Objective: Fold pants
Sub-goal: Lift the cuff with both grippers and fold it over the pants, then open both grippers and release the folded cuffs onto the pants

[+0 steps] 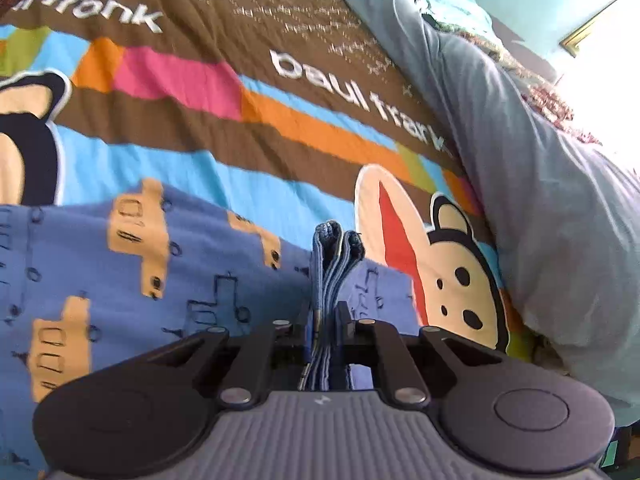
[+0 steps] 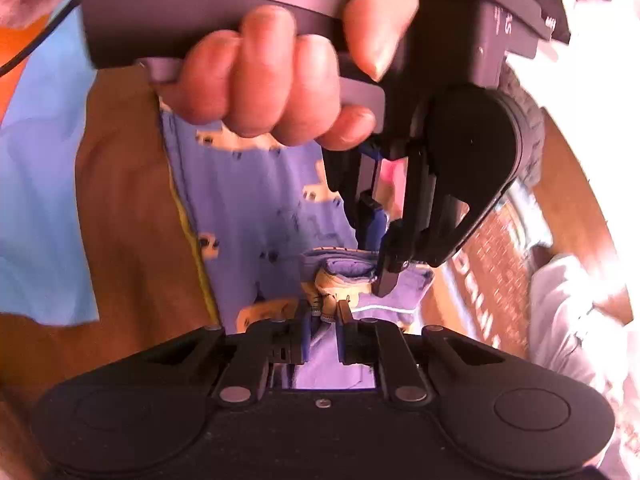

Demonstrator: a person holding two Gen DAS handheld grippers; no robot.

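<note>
White letters reading "paul frank" run along the brown band of the bedspread [image 1: 248, 12], once in full and once cut off at the edge.

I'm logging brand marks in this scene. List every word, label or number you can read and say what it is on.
"paul frank", white letters on the brown band of the bedspread, upside down in the left wrist view.
"frank", a partly cut-off second copy at the top left of that band.
Rows of small white print higher on the brown band: too small to read.
White marks on the left claw's housing in the right wrist view: too blurred to read.
</note>
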